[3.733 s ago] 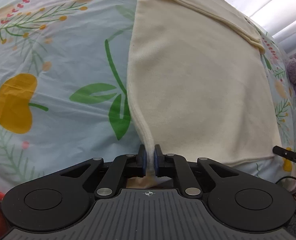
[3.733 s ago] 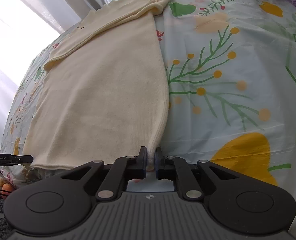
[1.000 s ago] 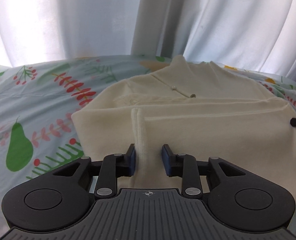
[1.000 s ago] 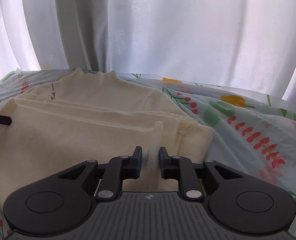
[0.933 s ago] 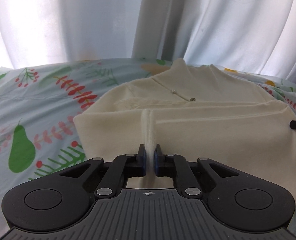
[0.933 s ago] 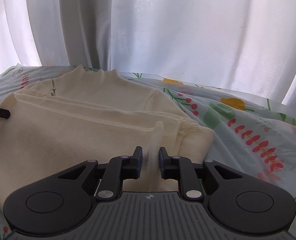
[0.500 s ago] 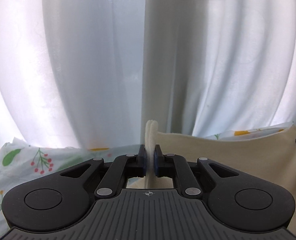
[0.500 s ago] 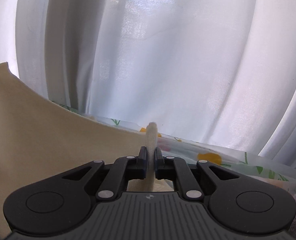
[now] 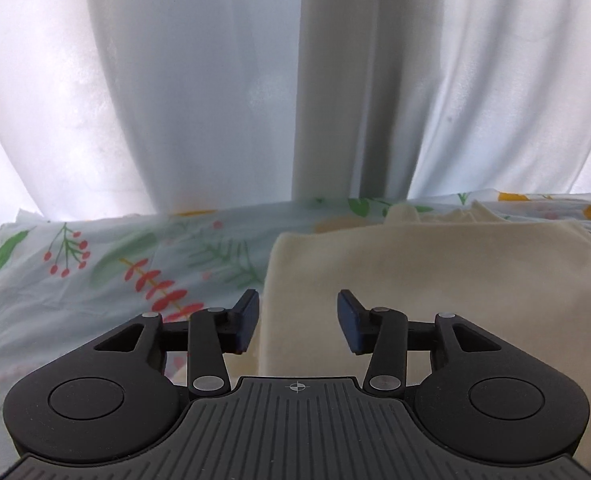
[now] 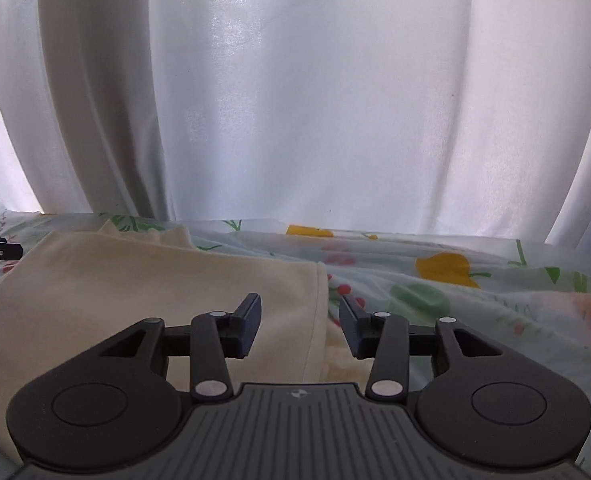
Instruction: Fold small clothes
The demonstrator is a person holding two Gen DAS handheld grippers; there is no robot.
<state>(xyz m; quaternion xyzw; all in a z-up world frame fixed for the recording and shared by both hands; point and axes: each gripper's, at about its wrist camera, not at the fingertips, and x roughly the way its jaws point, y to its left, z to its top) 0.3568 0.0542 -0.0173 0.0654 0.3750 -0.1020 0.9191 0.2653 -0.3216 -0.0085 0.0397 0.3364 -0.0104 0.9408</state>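
Cream top point(image 9: 415, 280) folded on floral bedsheet point(image 9: 135, 272); left gripper point(image 9: 298, 320), right gripper point(image 10: 300, 322) opening, pinching nothing; maybe tidying left.

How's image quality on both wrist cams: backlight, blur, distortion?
Left wrist: curtain backlit and bright, sheet print soft, garment evenly lit, fisheye curves the frame edges. Right wrist: curtain near blown out with glare patches, garment dimmer, same bowing.

Backlit white curtains point(image 9: 215, 92) hang behind a floral-printed bedsheet point(image 9: 135, 264).
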